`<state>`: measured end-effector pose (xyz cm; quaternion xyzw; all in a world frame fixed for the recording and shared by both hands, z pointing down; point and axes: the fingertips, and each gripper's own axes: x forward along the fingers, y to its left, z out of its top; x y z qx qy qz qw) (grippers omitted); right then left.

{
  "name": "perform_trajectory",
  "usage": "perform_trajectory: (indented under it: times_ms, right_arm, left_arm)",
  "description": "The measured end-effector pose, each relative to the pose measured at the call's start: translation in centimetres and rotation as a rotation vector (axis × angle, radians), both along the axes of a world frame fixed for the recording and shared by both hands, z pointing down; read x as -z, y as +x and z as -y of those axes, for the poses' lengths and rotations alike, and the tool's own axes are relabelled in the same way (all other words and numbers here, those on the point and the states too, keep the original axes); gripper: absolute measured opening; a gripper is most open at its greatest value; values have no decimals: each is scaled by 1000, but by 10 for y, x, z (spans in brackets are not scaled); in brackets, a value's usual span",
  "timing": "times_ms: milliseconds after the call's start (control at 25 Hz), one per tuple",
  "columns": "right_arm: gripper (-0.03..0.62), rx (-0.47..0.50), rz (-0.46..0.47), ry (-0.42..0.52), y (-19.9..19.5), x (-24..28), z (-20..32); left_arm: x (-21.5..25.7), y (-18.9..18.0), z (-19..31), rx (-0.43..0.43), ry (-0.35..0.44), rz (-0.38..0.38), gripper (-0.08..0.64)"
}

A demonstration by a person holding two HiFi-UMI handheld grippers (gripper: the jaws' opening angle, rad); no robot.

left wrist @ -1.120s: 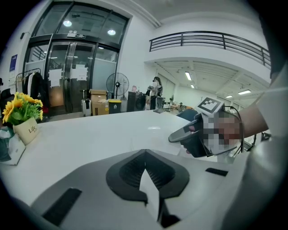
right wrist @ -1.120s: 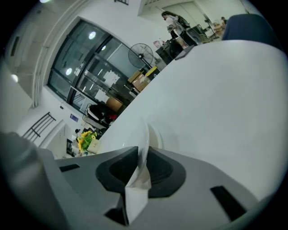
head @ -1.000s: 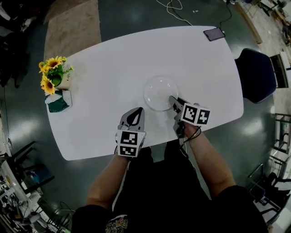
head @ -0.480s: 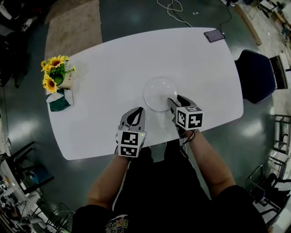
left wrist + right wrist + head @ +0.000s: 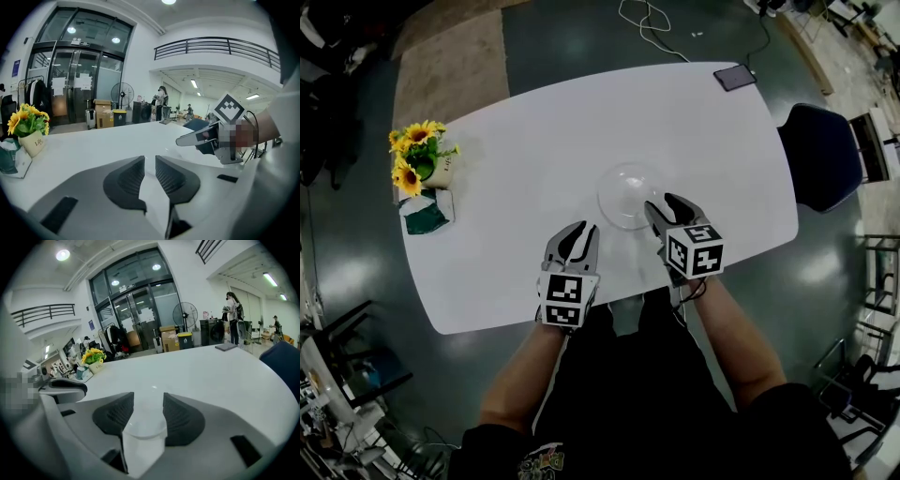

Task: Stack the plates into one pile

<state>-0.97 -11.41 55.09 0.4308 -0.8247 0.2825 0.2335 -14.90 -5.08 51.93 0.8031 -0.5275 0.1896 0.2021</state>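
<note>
r gripper (image 5: 664, 206) jaws just opened, plate pile (image 5: 626, 192) rim loose between; l gripper (image 5: 578, 234) just opened slightly, empty. stack looks done, next: back off.

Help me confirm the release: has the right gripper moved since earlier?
Yes. The right gripper rolled beside the plate, its marker cube swinging toward the table's near edge; its jaws have just been opening, pinching nothing.

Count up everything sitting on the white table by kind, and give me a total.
Clear plate pile: 1 (the plates within it can't be told apart)
Sunflower pot: 1
Green packet: 1
Dark phone: 1
Total: 4
</note>
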Motion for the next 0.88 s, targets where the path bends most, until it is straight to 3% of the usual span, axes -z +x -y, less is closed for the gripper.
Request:
perform_trajectory:
  times_ms: [80, 320, 880]
  right_arm:
    - [189, 16, 10, 66, -4, 18, -1]
    - [22, 62, 6, 328, -18, 89, -7]
    - [17, 71, 87, 566, -43, 210, -54]
  left_arm:
    - [8, -3, 0, -1, 23, -3, 84]
    - [49, -16, 0, 7, 114, -30, 123]
    - [152, -52, -21, -20, 336, -60, 126]
